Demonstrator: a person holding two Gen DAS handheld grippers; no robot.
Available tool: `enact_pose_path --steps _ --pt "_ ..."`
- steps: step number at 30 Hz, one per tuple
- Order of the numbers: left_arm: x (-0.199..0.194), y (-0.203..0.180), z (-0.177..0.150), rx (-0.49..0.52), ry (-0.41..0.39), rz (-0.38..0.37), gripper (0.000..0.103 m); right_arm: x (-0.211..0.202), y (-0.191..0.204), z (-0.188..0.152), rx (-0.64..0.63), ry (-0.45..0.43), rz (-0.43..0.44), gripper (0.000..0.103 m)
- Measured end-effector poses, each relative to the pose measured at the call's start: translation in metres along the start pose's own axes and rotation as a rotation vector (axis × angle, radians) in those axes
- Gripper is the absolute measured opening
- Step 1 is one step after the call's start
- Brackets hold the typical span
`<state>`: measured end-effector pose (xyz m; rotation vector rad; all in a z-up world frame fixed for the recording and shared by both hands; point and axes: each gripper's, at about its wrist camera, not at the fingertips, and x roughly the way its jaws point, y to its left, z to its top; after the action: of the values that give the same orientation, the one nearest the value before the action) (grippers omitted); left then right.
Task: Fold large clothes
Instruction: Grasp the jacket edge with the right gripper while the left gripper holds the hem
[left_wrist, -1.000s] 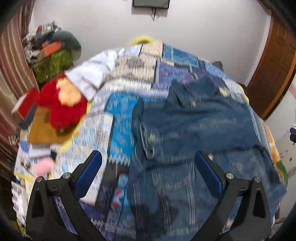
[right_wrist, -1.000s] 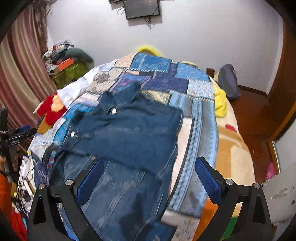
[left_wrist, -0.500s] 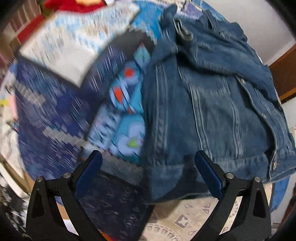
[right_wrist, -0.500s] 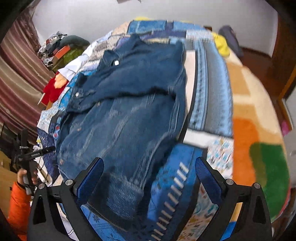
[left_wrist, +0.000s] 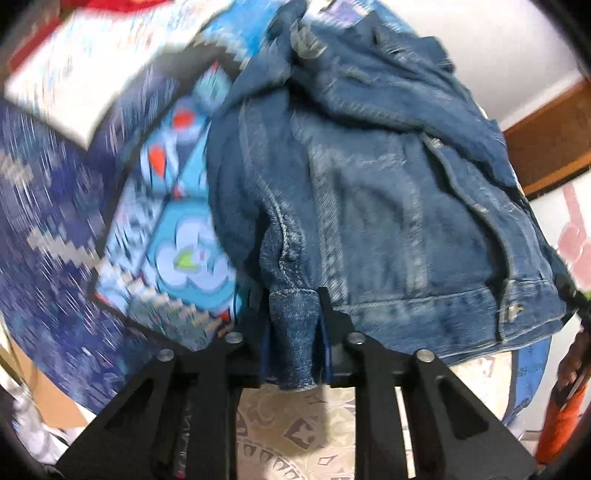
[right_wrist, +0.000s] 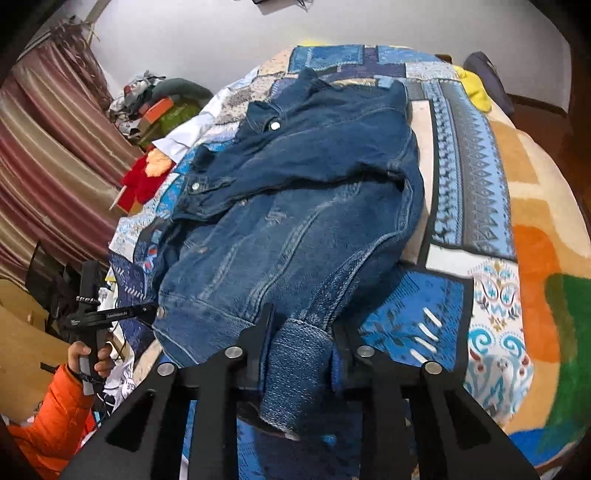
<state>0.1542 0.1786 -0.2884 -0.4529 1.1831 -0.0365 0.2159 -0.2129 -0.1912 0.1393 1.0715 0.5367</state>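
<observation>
Jacket: the denim jacket (right_wrist: 295, 206) lay spread on the quilt-covered bed (right_wrist: 465, 192).
Left hand-held gripper (left_wrist: 293, 332): closing, pinching the jacket's hem corner.
Right hand-held gripper (right_wrist: 301, 354): closing, pinching the opposite hem corner.
Left hand (right_wrist: 90, 356): orange sleeve (right_wrist: 55, 417).
</observation>
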Motion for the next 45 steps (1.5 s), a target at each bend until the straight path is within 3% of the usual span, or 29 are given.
enact_pose_path --steps 5,9,13,18,22,27,33,39,40,42,43,45 --pt "-0.049 -0.026 0.034 0.082 -0.139 -0.019 0.017 -0.006 0.017 0.023 -0.073 -0.066 0.002 0.016" --pt "-0.089 -0.052 0.078 0.127 -0.261 -0.052 0.016 -0.013 0.025 0.061 -0.092 -0.149 0.025 0.015" --pt "-0.12 -0.052 0.135 0.091 -0.362 -0.099 0.015 -0.018 0.022 0.114 -0.074 -0.234 0.028 0.015" --pt "-0.116 -0.042 0.213 -0.001 -0.454 -0.041 0.015 -0.009 0.0 0.201 -0.022 -0.335 -0.034 0.015" --pt "-0.072 -0.033 0.273 -0.063 -0.424 0.022 0.015 0.033 -0.03 0.26 0.056 -0.305 -0.053 0.015" --pt "-0.008 -0.02 0.313 -0.098 -0.344 0.092 0.015 0.109 -0.064 0.309 0.131 -0.216 -0.087 0.015" --pt "0.074 0.007 0.334 -0.148 -0.214 0.154 0.018 0.18 -0.104 0.325 0.134 -0.069 -0.108 0.015" --pt "0.103 0.005 0.33 -0.109 -0.192 0.214 0.02 0.178 -0.141 0.319 0.151 0.0 0.056 0.015" --pt "0.103 0.003 0.33 -0.102 -0.188 0.232 0.02 0.17 -0.144 0.32 0.149 -0.009 0.024 0.016" --pt "0.103 0.001 0.332 -0.094 -0.178 0.251 0.02 0.137 -0.156 0.322 0.117 -0.096 -0.296 0.016" --pt "0.101 -0.001 0.332 -0.088 -0.176 0.253 0.02 0.122 -0.164 0.322 0.117 -0.128 -0.398 0.016" --pt "0.093 -0.006 0.331 -0.045 -0.174 0.26 0.021 0.096 -0.179 0.321 0.139 -0.139 -0.413 0.016"
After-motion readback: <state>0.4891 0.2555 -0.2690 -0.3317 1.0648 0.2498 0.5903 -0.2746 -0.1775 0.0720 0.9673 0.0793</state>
